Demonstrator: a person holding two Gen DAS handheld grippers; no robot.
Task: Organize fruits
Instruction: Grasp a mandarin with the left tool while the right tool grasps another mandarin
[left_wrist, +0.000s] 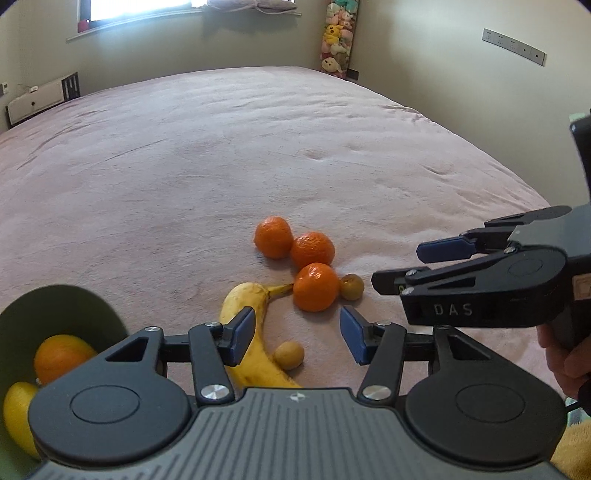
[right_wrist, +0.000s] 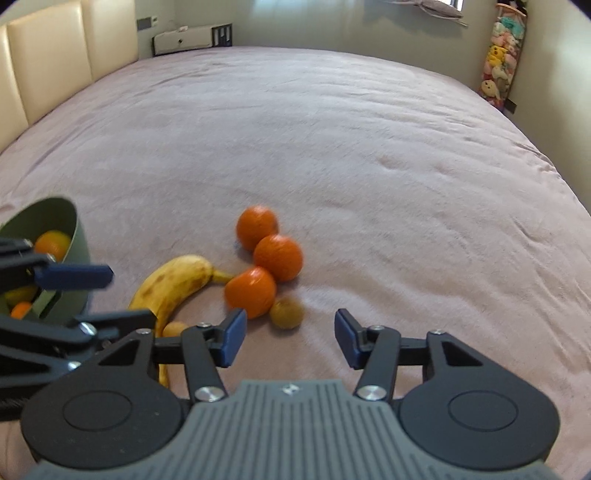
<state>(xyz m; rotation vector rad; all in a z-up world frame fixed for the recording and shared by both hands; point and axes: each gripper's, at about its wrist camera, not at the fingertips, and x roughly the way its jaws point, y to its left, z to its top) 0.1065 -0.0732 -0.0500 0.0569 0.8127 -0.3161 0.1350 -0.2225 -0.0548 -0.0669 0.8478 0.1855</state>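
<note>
Pink bedspread (left_wrist: 229, 155) covers the whole surface under both grippers. Nearest, the left gripper (left_wrist: 297, 334) and the right gripper (right_wrist: 286, 338) hover with jaws apart, holding nothing. Just beyond lie a banana (left_wrist: 247, 332), two small brownish fruits (left_wrist: 289, 355) (left_wrist: 351, 286) and three oranges (left_wrist: 316, 286) touching in a row. At the left a green bowl (right_wrist: 74, 236) holds an orange (left_wrist: 61, 356) and a lemon (left_wrist: 16, 417), partly hidden by the left gripper. Farther off stand a padded headboard (right_wrist: 48, 62), a low white cabinet (left_wrist: 35, 101), and a column of soft toys (left_wrist: 338, 37), too small to tell apart.
</note>
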